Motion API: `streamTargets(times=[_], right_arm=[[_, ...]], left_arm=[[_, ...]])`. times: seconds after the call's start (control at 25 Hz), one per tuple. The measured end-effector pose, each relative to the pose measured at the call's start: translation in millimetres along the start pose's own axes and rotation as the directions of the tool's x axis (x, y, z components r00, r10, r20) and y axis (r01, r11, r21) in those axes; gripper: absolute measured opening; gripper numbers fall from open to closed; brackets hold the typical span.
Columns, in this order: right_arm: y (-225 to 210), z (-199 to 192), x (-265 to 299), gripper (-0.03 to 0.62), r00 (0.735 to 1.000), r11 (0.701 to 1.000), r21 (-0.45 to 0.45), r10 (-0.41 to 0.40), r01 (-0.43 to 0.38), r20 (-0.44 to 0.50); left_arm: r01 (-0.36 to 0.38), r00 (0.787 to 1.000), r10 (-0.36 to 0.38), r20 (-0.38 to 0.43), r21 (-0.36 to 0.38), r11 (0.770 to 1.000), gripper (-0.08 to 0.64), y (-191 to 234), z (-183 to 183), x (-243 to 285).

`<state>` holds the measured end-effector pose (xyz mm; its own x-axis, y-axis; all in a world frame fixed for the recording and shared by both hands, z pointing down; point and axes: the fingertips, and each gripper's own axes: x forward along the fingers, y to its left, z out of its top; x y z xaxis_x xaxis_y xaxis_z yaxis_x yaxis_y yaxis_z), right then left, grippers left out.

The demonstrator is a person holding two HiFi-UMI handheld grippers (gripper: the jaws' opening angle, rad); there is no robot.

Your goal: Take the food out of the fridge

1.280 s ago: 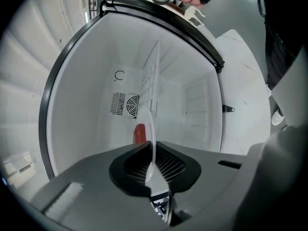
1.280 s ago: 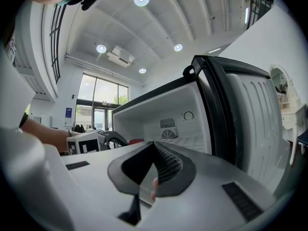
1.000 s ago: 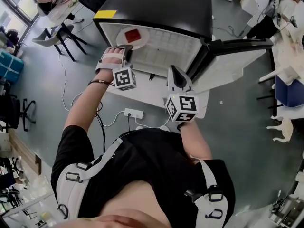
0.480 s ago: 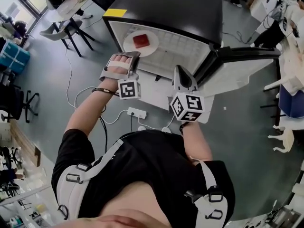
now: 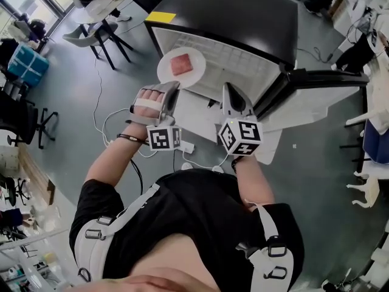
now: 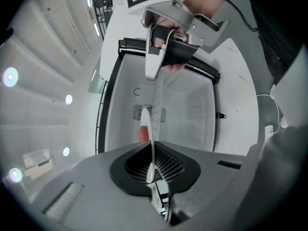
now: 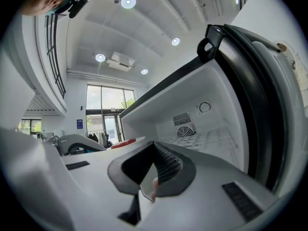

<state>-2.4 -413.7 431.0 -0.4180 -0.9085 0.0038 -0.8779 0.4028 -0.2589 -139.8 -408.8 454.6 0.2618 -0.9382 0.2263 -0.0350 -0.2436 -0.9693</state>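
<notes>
**Plate pinched at the fridge's open front**

At the open fridge, we see the left gripper with its jaws pinching the rim of a white plate. The red food lies on that plate, at the fridge's front left edge. Further right, beside the fridge door, the right gripper has its jaws pressed together on nothing.

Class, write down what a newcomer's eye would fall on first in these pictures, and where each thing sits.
A white plate carrying a red slab of food stands out, gripped by its rim in the left tongs at the mouth of the open fridge. Beside it, the right tongs are shut and empty, facing the white fridge interior.
</notes>
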Motion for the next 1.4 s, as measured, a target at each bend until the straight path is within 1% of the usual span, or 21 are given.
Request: streamTargets(times=[0.24, 0.44, 0.56, 0.72, 1.08, 1.28, 1.4], right_arm=[[12.1, -2.0, 8.3, 0.008, 0.999, 0.999, 0.003, 0.033, -0.033, 0.003], [23.1, -6.7, 9.8, 0.008, 0.998, 0.998, -0.013, 0.062, -0.062, -0.005], [29.0, -9.1, 8.6, 0.008, 0.997, 0.997, -0.022, 0.073, -0.074, -0.014], [33.1, -9.2, 8.8, 0.008, 0.996, 0.996, -0.026, 0.087, -0.087, -0.018], [33.9, -11.4, 11.6, 0.008, 0.996, 0.995, -0.051, 0.087, -0.088, -0.02], [32.0, -10.1, 12.6, 0.008, 0.996, 0.994, -0.059, 0.088, -0.089, -0.014], [31.4, -8.9, 12.7, 0.008, 0.996, 0.994, -0.066, 0.089, -0.089, -0.012]], left_arm=[[-0.005, 0.999, 0.004, -0.034, -0.036, 0.999, 0.014, -10.2, -4.8, -36.3], [0.013, 0.997, -0.018, -0.078, -0.055, 0.998, 0.014, -24.4, -17.0, -48.9], [0.009, 0.995, -0.015, -0.096, -0.063, 0.998, 0.014, -26.5, -20.8, -53.7], [-0.007, 0.993, -0.002, -0.119, -0.069, 0.998, 0.014, -24.6, -23.6, -56.5], [-0.004, 0.992, -0.003, -0.13, -0.057, 0.998, 0.014, -24.7, -25.1, -53.2], [0.002, 0.99, -0.014, -0.137, -0.083, 0.997, 0.014, -23.9, -27.3, -49.0], [0.006, 0.99, -0.019, -0.142, -0.085, 0.996, 0.014, -23.7, -28.0, -47.4]])
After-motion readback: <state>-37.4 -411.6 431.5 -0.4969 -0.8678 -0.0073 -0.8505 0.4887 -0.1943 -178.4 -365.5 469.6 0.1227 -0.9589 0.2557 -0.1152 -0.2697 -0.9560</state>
